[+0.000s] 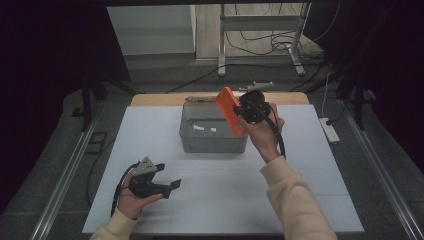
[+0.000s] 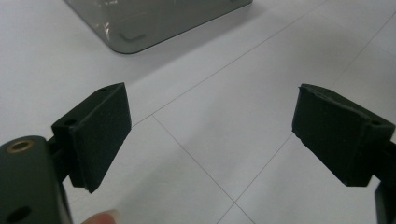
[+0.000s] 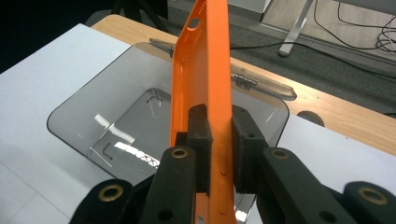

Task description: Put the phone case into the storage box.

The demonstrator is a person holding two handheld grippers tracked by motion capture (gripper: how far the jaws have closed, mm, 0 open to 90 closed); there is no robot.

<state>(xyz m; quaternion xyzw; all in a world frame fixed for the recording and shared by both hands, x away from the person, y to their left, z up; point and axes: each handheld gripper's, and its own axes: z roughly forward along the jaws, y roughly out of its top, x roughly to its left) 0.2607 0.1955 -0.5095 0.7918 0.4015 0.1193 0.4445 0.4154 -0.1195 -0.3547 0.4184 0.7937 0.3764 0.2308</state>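
Nearest to the high camera are the person's two forearms, which enter from 6 o'clock. From the middle of the white table (image 1: 150, 130), the left gripper (image 1: 167, 186) lies low at about 8 o'clock; its jaws are spread wide and nothing is between them, only the bare table surface below. The right gripper (image 3: 219, 149) is raised at about 1 o'clock, and its jaws pinch the edge of an orange phone case (image 3: 203, 70). The case stands almost upright, with the camera hole at its far end, directly above the clear plastic box (image 3: 74, 116). This box stands at about 12 o'clock, open at the top, and I see nothing inside it. A clear lid (image 3: 261, 84) lies just behind the box, on the wooden edge of the table.

My judgement is that the work is to put the case into the box. The picking up looks finished, because the case is off the table and already over the opening. What is left is to lower it inside, open the jaws, and perhaps close the lid after.
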